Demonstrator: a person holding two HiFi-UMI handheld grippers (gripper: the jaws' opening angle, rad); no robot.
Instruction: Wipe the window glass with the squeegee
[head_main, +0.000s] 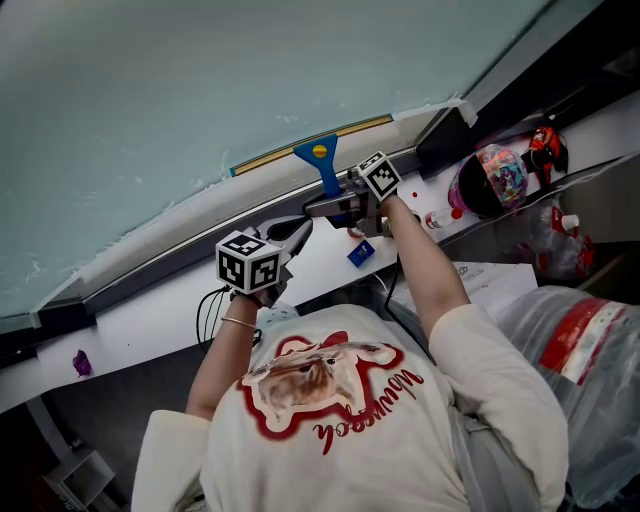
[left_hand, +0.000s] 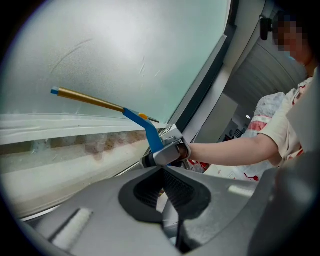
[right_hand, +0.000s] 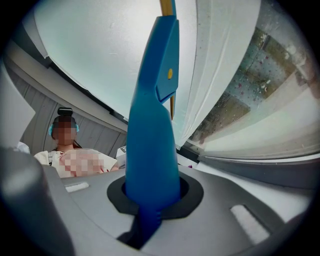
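Down near the bottom edge of the window glass lay the squeegee, its long brass-coloured blade running along the pane just above a strip of white tape. Its blue handle angled back from the glass into the right gripper, whose jaws were pinched on the narrow end of that handle. In the right gripper view the handle rose straight out from between the black pads and filled the middle of the frame.

The left gripper hung just beside the right one, a little lower and apart from the squeegee. Its jaws were pressed together with nothing between them, pointing toward the handle and the other gripper.

Both grippers were held out by a person in a white printed T-shirt, standing at a white sill under the window. A small blue object sat on that sill near the right forearm, and a small purple thing lay far off to the left. A plastic bag was bunched at the person's right side.
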